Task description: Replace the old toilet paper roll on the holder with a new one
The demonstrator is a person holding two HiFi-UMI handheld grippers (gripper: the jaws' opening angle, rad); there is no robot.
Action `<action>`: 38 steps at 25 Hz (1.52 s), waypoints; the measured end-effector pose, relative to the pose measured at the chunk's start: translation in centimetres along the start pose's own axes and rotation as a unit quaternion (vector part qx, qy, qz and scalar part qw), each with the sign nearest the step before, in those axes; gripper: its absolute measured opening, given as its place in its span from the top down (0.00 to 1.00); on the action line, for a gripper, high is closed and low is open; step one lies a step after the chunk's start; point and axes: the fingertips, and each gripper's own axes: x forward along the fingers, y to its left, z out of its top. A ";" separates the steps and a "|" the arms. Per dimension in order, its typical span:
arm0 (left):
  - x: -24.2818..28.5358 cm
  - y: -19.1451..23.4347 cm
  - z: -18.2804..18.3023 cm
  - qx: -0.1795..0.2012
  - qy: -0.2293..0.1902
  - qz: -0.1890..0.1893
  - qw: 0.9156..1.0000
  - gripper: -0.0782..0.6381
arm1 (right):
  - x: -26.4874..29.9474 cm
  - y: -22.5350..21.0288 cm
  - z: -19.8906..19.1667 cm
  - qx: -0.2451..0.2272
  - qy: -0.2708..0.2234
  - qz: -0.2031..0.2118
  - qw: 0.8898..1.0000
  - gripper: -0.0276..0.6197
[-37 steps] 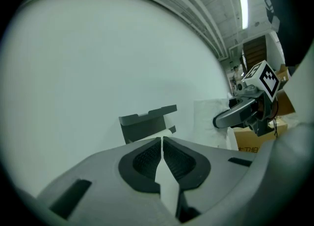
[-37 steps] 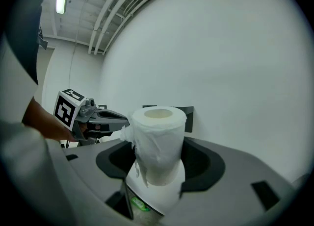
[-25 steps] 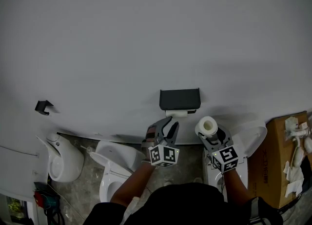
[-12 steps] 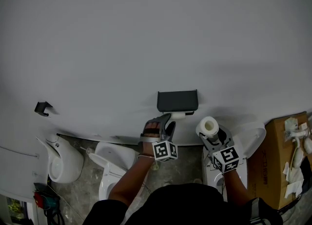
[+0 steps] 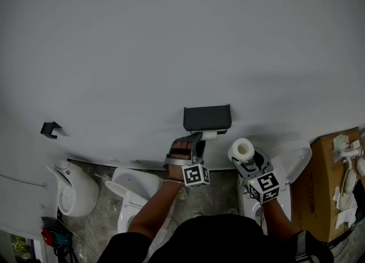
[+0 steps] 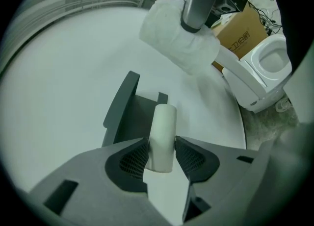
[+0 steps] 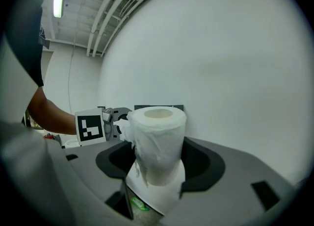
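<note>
Cardboard tube of the old roll (image 6: 163,134), pale and nearly bare, sticks out from under the dark holder (image 5: 207,117) fixed to the white wall (image 5: 171,39). The left gripper (image 5: 197,143) reaches up to it from below. Its jaws have just been closing with the tube between them, and in the left gripper view both mesh pads (image 6: 133,159) meet the tube's sides, so this gripper is clenched on the old roll while the tube's far end sits against the holder. The right gripper (image 7: 158,163) grasps the new roll (image 7: 158,137), which stands upright between its jaws with the core opening facing up and a loose, ruffled sheet hanging down one side. In the head view the new roll is just to the right of the holder, near it but not touching. A white toilet (image 5: 134,190) stands below the left forearm, and a cardboard box (image 5: 328,182) sits at the far right.
</note>
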 end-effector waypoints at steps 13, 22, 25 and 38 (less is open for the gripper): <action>0.2 0.2 0.4 0.005 -0.003 -0.008 1.000 0.66 | -0.3 0.0 -0.2 -0.002 0.005 -0.002 1.000 0.54; 0.9 0.1 2.9 0.001 -0.027 -0.006 1.000 0.66 | -1.6 -0.9 -1.0 0.005 0.009 -0.025 1.000 0.54; 1.3 0.2 4.1 0.004 -0.035 -0.005 0.999 0.66 | -2.5 -1.9 -1.3 0.007 0.009 -0.041 0.999 0.54; 2.7 -0.6 10.2 0.014 -0.078 -0.013 0.997 0.66 | -6.5 -5.1 -2.0 0.021 0.007 -0.097 0.995 0.54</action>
